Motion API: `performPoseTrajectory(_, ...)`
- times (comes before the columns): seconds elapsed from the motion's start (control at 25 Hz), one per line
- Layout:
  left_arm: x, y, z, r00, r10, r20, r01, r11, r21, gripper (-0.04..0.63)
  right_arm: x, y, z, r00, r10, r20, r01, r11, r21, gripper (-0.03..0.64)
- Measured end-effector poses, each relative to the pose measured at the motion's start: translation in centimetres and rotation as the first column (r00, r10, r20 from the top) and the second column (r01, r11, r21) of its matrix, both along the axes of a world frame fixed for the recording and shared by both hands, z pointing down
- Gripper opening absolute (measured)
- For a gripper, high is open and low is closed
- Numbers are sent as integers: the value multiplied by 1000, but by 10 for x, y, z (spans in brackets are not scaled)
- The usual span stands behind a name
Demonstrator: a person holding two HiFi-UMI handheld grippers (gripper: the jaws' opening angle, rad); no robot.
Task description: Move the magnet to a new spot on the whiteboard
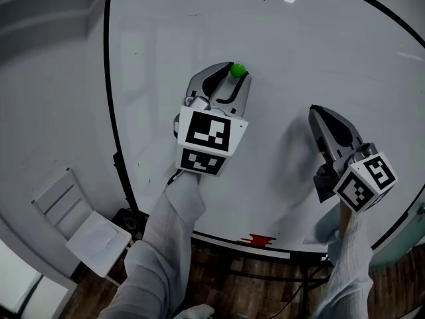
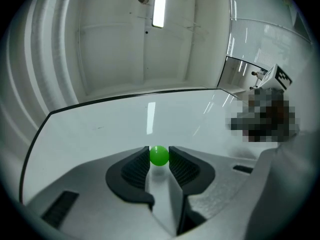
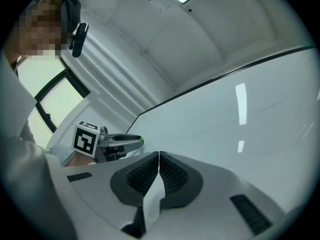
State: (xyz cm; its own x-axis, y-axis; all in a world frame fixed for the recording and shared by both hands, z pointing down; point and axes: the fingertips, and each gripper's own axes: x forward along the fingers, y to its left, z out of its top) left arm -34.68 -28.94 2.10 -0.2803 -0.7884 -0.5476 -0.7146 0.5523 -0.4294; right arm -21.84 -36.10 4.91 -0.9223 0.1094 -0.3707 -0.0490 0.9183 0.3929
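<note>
A small round green magnet [image 1: 238,70] sits between the tips of my left gripper [image 1: 236,75], close against the whiteboard [image 1: 332,58]. In the left gripper view the green magnet [image 2: 159,155] is pinched between the two dark ribbed pads [image 2: 136,169], so my left gripper [image 2: 159,159] is shut on it. My right gripper [image 1: 319,115] hangs lower and to the right in front of the board, holding nothing. Its pads meet in the right gripper view, where my right gripper [image 3: 158,156] is shut. The left gripper [image 3: 115,143] also shows there at the left, with a speck of green at its tip.
The whiteboard has a thin black frame [image 1: 109,111] and a red eraser-like object [image 1: 257,240] on its bottom ledge. A white folding chair [image 1: 80,221] stands on the wooden floor at the lower left. A ceiling light [image 2: 159,4] reflects on the glossy board.
</note>
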Motion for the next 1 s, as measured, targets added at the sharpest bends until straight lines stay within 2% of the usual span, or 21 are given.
performPoseTrajectory(0.24, -23, -12, 3, 999, -53, 4, 53, 997, -55, 123, -18, 6, 1, 1000, 6, 0, -6, 1000, 21, 28)
performPoseTrajectory(0.56, -20, -10, -2, 998, -61, 10, 61, 998, -29, 127, -18, 3, 0, 1000, 25, 0, -25, 999, 22, 28)
performPoseTrajectory(0.76, -16, -7, -5, 992, -122, 36, 122, 992, -1, 158, -19, 4, 4, 1000, 27, -9, -27, 999, 31, 28)
performPoseTrajectory(1.0, -16, -3, -4, 996, -93, 15, 93, 996, 6, 166, -20, 5, 4, 1000, 22, -9, -22, 999, 34, 28)
